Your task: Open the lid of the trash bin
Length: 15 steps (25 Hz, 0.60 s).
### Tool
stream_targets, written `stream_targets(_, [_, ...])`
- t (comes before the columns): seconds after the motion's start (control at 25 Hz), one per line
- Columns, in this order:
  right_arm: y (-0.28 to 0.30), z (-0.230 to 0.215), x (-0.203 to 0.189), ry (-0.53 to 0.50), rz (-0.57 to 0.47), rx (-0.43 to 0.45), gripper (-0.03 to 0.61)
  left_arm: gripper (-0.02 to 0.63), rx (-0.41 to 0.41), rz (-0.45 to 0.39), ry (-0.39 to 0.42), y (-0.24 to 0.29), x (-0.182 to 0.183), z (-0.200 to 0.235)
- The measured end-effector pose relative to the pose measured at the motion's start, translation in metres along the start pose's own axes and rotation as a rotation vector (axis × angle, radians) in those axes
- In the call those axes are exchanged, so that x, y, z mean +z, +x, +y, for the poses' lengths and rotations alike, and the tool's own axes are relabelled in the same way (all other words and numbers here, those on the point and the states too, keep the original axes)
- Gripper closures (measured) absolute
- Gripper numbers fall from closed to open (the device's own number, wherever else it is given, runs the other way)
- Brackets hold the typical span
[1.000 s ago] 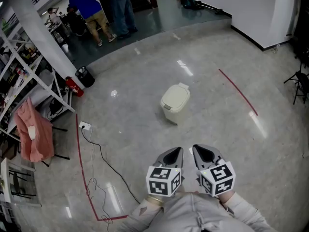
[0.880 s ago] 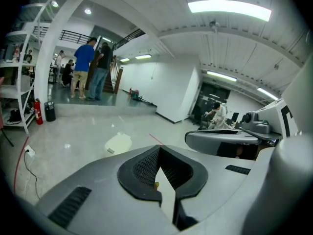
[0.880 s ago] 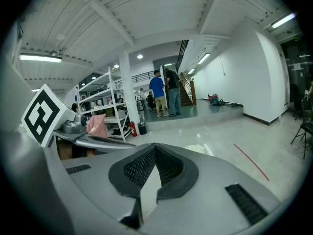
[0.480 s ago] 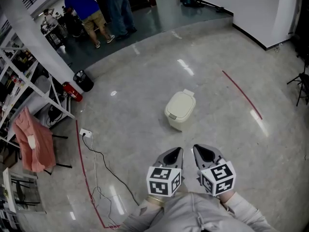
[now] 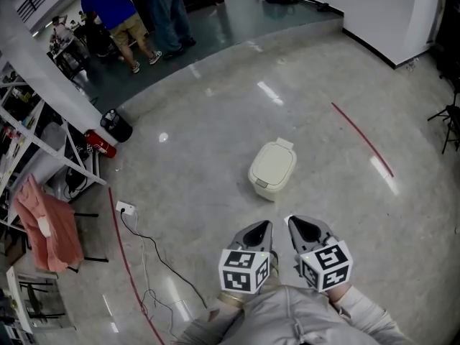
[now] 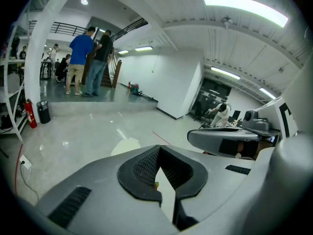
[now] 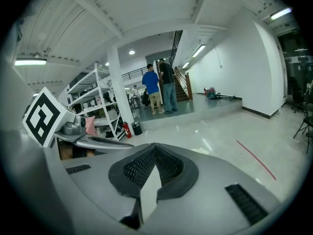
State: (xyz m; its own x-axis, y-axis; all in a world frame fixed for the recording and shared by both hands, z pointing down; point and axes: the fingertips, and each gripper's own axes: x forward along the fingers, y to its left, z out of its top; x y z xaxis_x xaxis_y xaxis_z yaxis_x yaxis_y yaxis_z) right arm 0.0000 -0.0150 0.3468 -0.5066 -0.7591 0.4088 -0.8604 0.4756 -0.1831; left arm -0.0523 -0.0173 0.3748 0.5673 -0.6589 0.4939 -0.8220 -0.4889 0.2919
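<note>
A small cream trash bin (image 5: 273,169) stands alone on the grey polished floor, lid down, its hinge on the far side. In the left gripper view it shows as a pale shape (image 6: 126,145) beyond the jaws. My left gripper (image 5: 256,230) and right gripper (image 5: 303,228) are held side by side close to my body, some way short of the bin and touching nothing. Both are shut with nothing between their jaws, as the left gripper (image 6: 159,173) and right gripper (image 7: 154,173) show in their own views.
Red tape lines (image 5: 361,139) run on the floor at right and left. A power strip with a black cable (image 5: 125,208) lies at left, near metal shelving (image 5: 43,142), a fire extinguisher (image 5: 97,144) and a black bucket (image 5: 115,126). People (image 5: 133,13) stand on the raised floor beyond.
The bin now sits lower and slightly further right in the head view, so I have come nearer to it. Both grippers keep their place and stay shut.
</note>
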Motion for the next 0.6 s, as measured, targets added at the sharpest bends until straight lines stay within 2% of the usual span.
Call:
stream_targets(0.2, [0.032,-0.005,0.008,0.013,0.017,-0.012,0.580,0.609,-0.004,0.023,-0.010,0.017,0.008,0.030])
stream_targets(0.6, [0.070,-0.030,0.001,0.049,0.069,-0.022,0.580,0.609,-0.007,0.090,-0.033,0.061,-0.003,0.060])
